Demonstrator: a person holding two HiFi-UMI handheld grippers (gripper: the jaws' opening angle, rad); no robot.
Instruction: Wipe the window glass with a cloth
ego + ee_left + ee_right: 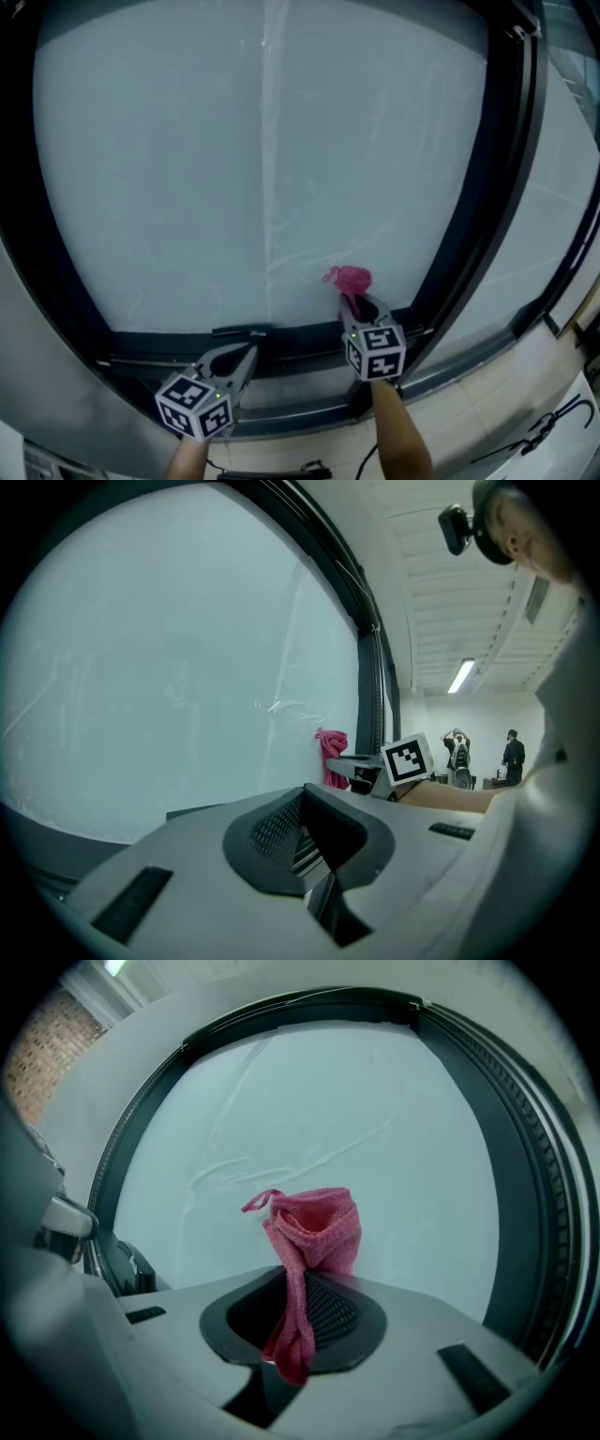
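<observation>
A large pane of frosted window glass (262,150) fills the head view inside a dark frame (487,169). My right gripper (354,302) is shut on a bunched pink cloth (349,278), which sits against the lower part of the glass, right of the middle. In the right gripper view the pink cloth (309,1241) sticks up from between the jaws toward the window glass (356,1129). My left gripper (246,352) is low at the bottom frame, left of the right one, shut with nothing in it. From the left gripper view the pink cloth (331,757) and window glass (159,667) show.
A pale vertical streak (272,141) runs down the glass. The dark sill (291,370) lies below both grippers. A second framed pane (553,216) stands to the right. People (511,757) stand far off in the room behind. Black cables (553,427) lie on the floor at lower right.
</observation>
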